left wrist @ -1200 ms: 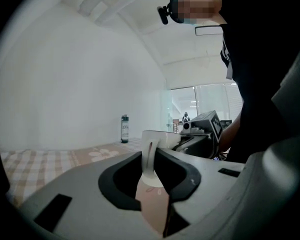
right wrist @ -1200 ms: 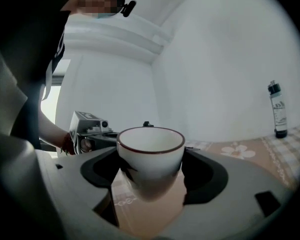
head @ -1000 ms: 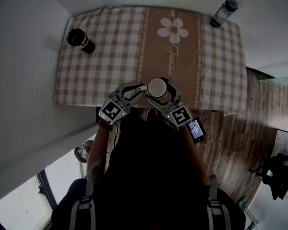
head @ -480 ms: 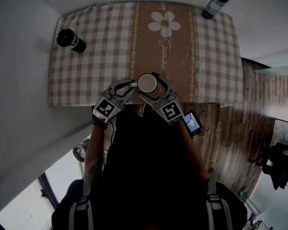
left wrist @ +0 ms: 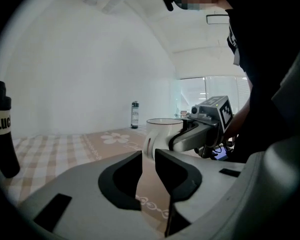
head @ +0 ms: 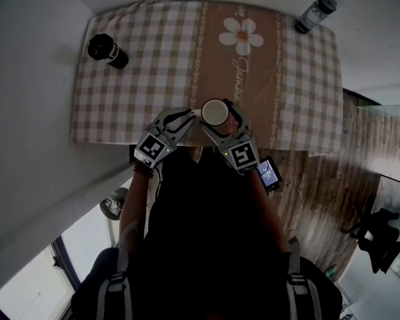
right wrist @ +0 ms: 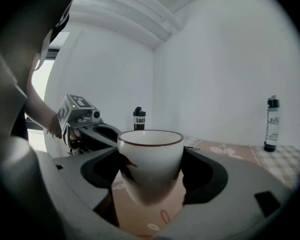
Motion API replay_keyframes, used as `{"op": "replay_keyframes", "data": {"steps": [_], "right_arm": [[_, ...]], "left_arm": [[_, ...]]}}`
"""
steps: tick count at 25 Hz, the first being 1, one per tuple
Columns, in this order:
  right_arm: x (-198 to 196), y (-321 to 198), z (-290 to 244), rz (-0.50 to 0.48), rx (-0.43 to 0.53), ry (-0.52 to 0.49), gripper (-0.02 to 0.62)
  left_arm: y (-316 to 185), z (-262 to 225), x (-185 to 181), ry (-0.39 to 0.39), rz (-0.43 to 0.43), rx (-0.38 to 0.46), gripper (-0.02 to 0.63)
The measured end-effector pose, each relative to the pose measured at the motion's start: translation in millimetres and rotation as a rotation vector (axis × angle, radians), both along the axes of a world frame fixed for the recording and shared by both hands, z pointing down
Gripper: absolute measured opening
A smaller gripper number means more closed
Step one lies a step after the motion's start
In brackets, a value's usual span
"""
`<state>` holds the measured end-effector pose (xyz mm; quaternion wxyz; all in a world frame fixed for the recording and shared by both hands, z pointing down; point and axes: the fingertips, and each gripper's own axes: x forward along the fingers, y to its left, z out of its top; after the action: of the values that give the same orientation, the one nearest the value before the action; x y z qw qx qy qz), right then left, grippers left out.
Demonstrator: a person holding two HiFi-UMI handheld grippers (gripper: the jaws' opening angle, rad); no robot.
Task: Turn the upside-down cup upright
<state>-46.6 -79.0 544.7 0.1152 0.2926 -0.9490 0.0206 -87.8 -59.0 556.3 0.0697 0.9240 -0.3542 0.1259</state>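
Black bottle (head: 108, 51) stands well left of the daisy print (head: 240, 36). Left tongs (left wrist: 148, 156) have just been opening a little: narrow gap, nothing between them, just left of the cup (right wrist: 151, 164). Right tongs (right wrist: 150, 176) are clamped on the cup's sides. The cup is on the near side of the daisy, held above the tabletop (head: 120, 105) by its near edge. The flip looks done: mouth up, base down, long axis near vertical. Left to do: set it down, release. Clear bottle (head: 315, 14) stands right of the daisy.
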Motion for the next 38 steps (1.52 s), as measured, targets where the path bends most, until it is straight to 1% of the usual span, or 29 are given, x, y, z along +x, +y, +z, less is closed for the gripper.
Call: {"op": "replay_keyframes", "data": {"steps": [2, 5, 16, 25, 31, 35, 38], "right_arm": [[0, -12, 1, 0.036, -0.006, -0.011, 0.390], [-4, -28, 7, 0.060, -0.002, -0.001, 0.389], [-34, -67, 33, 0.071, -0.033, 0.009, 0.389], [-39, -76, 53, 0.104, -0.068, 0.038, 0.390], [-34, -73, 58, 0.104, -0.087, 0.050, 0.391], [-32, -68, 62, 0.105, -0.072, 0.073, 0.394], [-31, -67, 62, 0.095, -0.062, 0.085, 0.397]], "left_arm": [[-7, 0, -7, 0.001, -0.025, 0.002, 0.084], [-13, 1, -17, 0.001, -0.048, 0.002, 0.084], [-8, 7, -49, 0.020, -0.088, -0.041, 0.071], [-14, 7, -52, 0.023, -0.064, -0.037, 0.069], [-19, 7, -51, 0.044, -0.064, -0.043, 0.067], [-22, 5, -46, 0.066, -0.054, -0.035, 0.067], [-22, 4, -38, 0.060, -0.050, -0.028, 0.067]]}}
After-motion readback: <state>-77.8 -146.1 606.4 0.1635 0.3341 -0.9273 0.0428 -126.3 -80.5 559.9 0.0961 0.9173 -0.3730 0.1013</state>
